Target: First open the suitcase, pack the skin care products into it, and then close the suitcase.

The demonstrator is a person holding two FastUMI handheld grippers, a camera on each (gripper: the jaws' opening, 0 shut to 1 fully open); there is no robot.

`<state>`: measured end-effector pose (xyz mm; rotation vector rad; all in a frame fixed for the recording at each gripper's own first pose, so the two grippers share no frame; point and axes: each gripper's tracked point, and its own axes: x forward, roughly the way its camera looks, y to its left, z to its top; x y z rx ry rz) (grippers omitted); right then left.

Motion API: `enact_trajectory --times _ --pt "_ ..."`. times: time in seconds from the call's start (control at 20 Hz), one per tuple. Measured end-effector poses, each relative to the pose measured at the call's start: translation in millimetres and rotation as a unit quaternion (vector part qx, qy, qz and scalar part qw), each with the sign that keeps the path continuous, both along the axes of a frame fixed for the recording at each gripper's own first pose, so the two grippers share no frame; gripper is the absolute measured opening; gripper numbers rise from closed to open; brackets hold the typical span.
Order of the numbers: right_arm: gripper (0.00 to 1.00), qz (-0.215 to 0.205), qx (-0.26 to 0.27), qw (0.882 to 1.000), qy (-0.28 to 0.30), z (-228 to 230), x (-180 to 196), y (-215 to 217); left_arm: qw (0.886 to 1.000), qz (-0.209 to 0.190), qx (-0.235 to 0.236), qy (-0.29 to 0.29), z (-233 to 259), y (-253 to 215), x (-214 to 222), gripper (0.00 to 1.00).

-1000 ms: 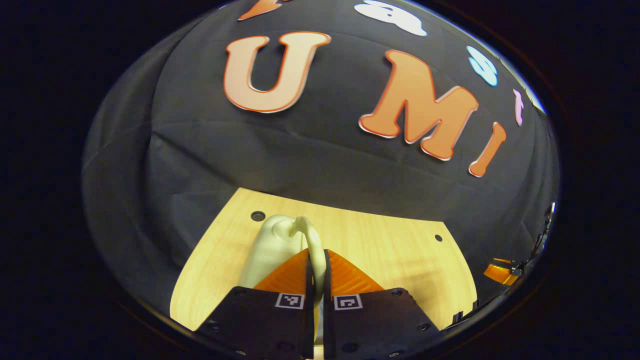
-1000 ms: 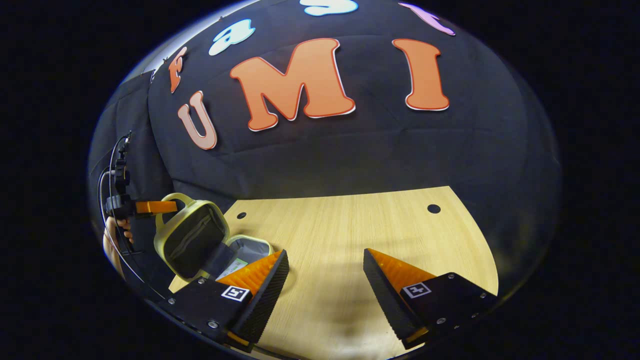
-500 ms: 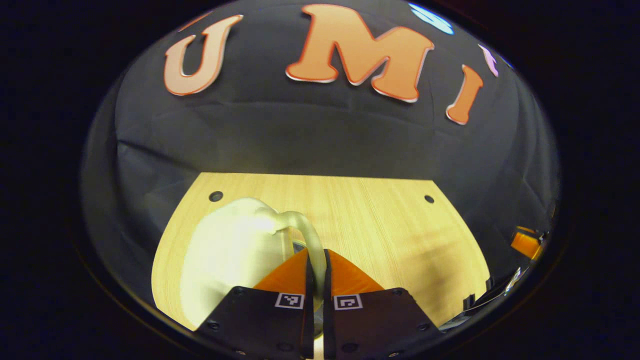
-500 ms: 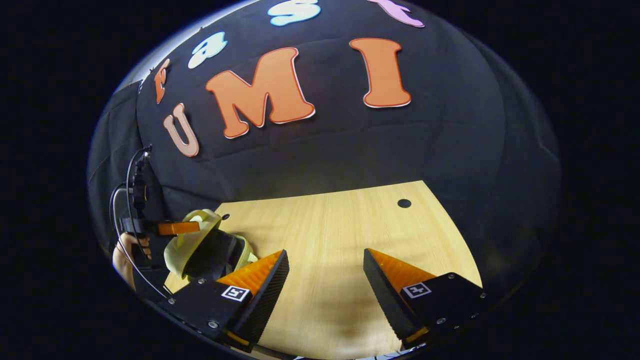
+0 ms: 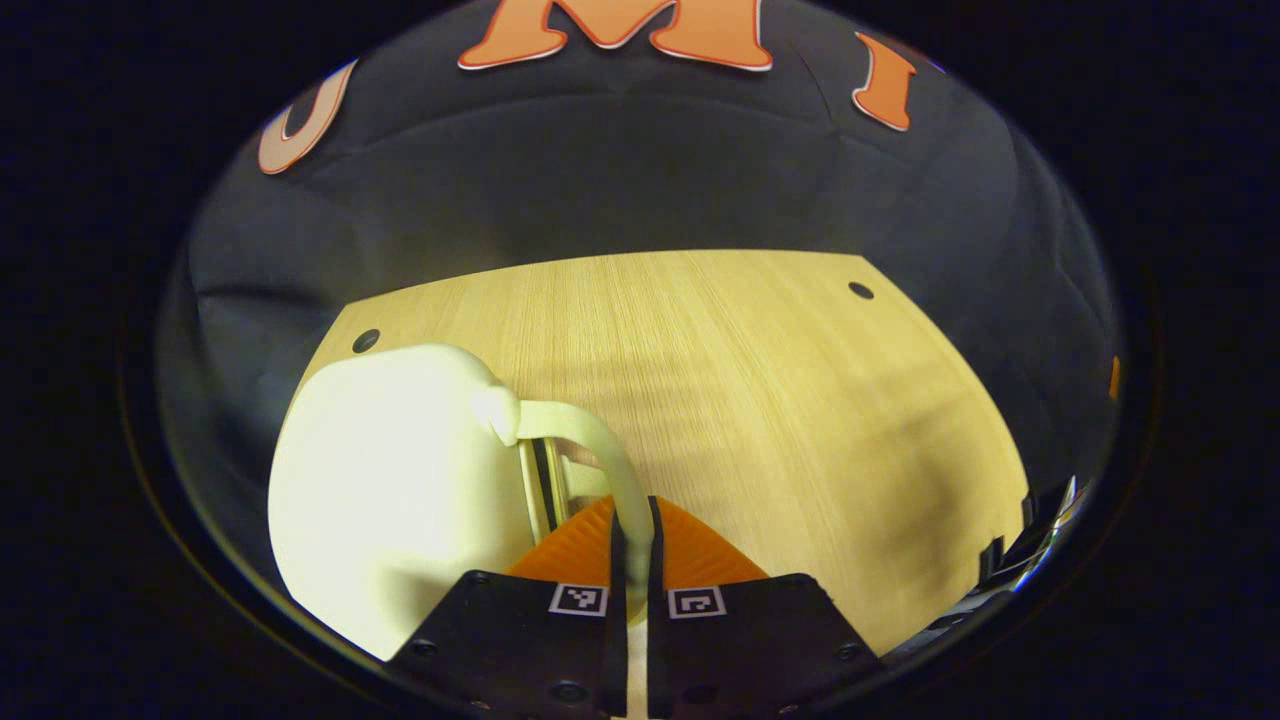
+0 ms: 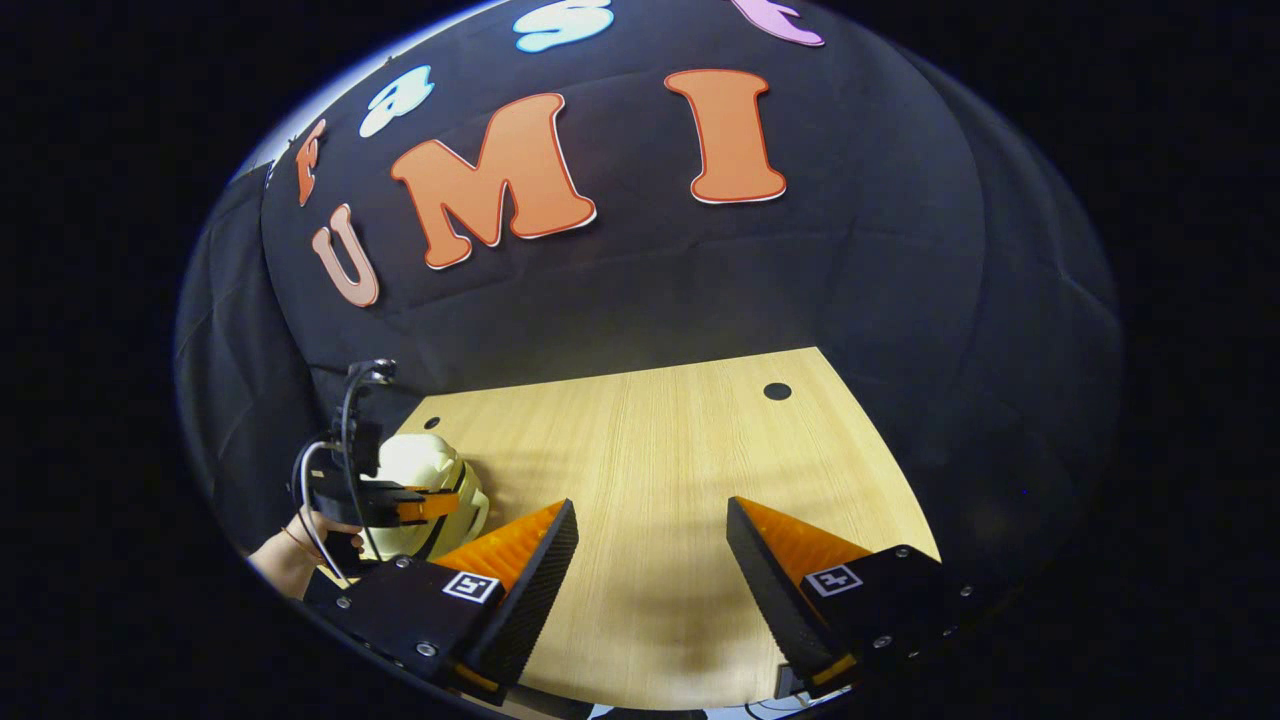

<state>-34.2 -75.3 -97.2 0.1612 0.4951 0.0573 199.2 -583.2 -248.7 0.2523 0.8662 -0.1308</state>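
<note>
both views low over shared table (image 6: 660, 480)

Suitcase (image 5: 400, 490) interior hidden, lid down; seam near handle (image 5: 590, 450) possibly still slightly gapped. Left gripper (image 5: 632, 540) fingers cover the handle's lower end.

Lots of bare table (image 6: 660, 480) ahead of the open right gripper (image 6: 650, 560), with nothing between its fingers. Only one thing in the way: the suitcase (image 6: 425, 475) at the table's left edge, with the left gripper (image 6: 420, 503) and a hand (image 6: 300, 545) beside it. Plenty of room right of the suitcase (image 5: 400, 500).
</note>
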Motion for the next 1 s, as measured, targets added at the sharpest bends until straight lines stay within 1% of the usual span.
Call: enact_trajectory --times 0.15,0.2,0.25,0.3,0.35,0.4,0.5,0.65,0.75,1.0 --pt "0.95 0.009 -0.007 1.0 0.005 -2 -6 1 0.999 -0.009 0.037 -0.015 2 -15 31 0.08" --pt "0.96 0.012 -0.01 1.0 0.005 -3 -7 1 0.999 -0.009 0.033 -0.016 6 -22 43 0.08" --pt "0.95 0.015 -0.011 1.0 0.004 -2 -8 2 0.999 -0.001 0.029 -0.019 -11 -2 11 0.14" --pt "0.95 0.018 -0.012 1.0 0.002 -1 -7 4 0.999 0.005 0.023 -0.028 5 -14 18 0.23" --pt "0.96 0.022 -0.011 1.0 -0.002 1 -5 7 0.999 0.01 0.021 -0.042 35 -21 19 0.28" --pt "0.96 0.024 -0.01 1.0 -0.006 3 -5 11 0.998 0.018 0.02 -0.065 42 -19 22 0.51" --pt "0.95 0.027 -0.006 1.0 -0.013 7 -2 19 0.995 0.015 0.01 -0.098 70 -28 14 0.96" --pt "0.96 0.026 -0.012 0.999 -0.032 15 0 30 0.987 0.01 -0.025 -0.158 125 -46 1 0.96" --pt "0.96 0.021 -0.02 0.998 -0.047 21 2 36 0.979 0.011 -0.055 -0.194 169 -52 -5 0.96" --pt "0.96 -0.002 -0.05 0.994 -0.095 38 -7 44 0.952 0.001 -0.087 -0.292 266 -47 -8 0.97"
